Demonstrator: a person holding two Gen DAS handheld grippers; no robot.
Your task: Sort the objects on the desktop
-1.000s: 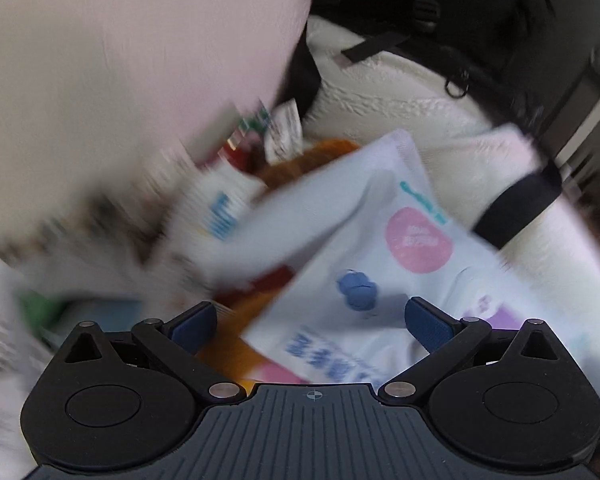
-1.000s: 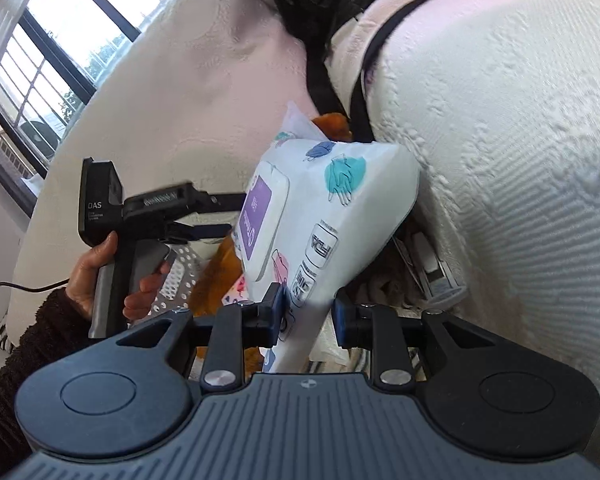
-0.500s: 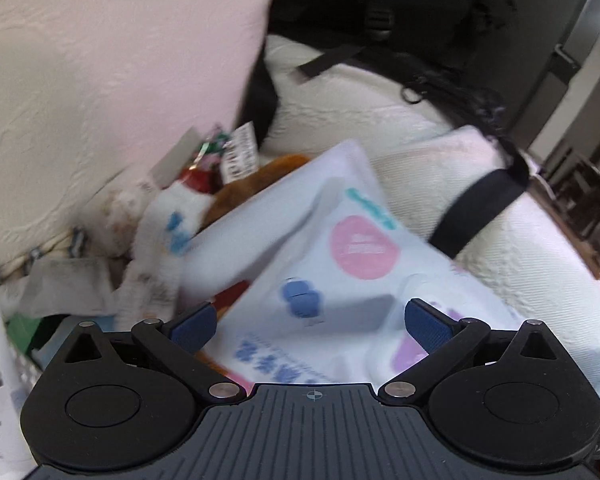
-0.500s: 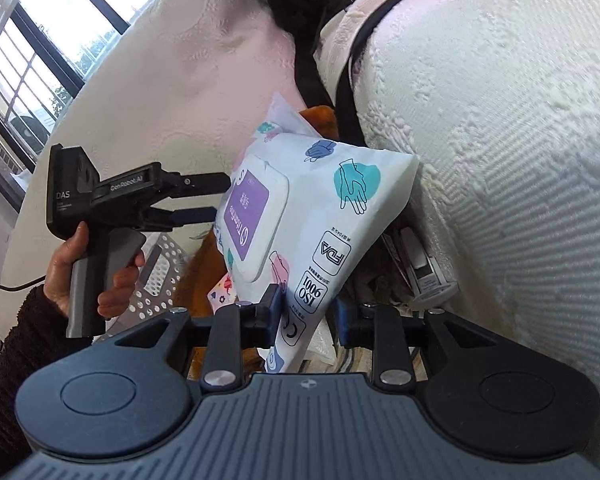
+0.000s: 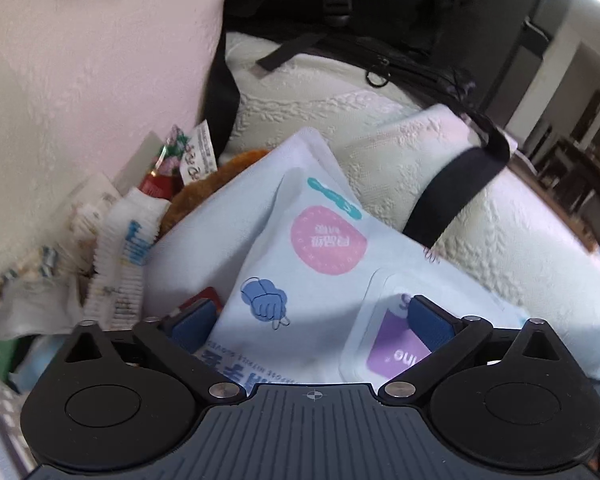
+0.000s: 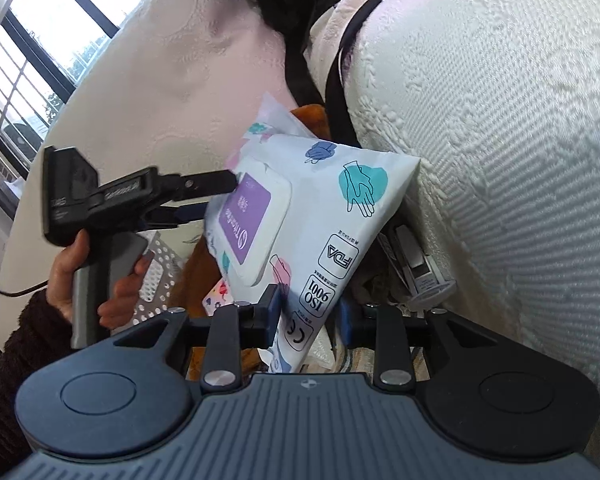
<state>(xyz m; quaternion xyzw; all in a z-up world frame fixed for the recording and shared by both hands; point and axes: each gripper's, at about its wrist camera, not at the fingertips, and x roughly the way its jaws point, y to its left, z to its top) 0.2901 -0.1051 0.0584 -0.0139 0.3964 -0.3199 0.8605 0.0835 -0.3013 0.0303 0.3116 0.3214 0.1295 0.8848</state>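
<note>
Right wrist view: my right gripper (image 6: 309,316) is clamped on the lower edge of the wipes pack (image 6: 324,216), with both blue pads pressed against the pack's thin seam. The pack stands tilted on edge, its purple-labelled flap facing left, its upper right corner touching the white textured cushion (image 6: 500,120). My left gripper (image 6: 210,196) enters from the left, held by the left hand (image 6: 96,276); its upper finger reaches the purple flap, its lower finger sits just below and behind the pack edge. A white perforated basket (image 6: 160,272) shows below that gripper, partly hidden.

Left wrist view: the left gripper (image 5: 308,320) is spread wide, and the wipes pack (image 5: 300,264) lies between its fingers without either blue pad pressing on it. The right-hand pad overlaps the purple flap; I cannot tell whether it touches. Behind the pack lies a pile of small items: a brown furry object (image 5: 204,192), a white crinkled packet with blue print (image 5: 128,248) and a red-topped packet (image 5: 156,184). A black bag (image 5: 340,8) rests against the cushions at the top.
</note>
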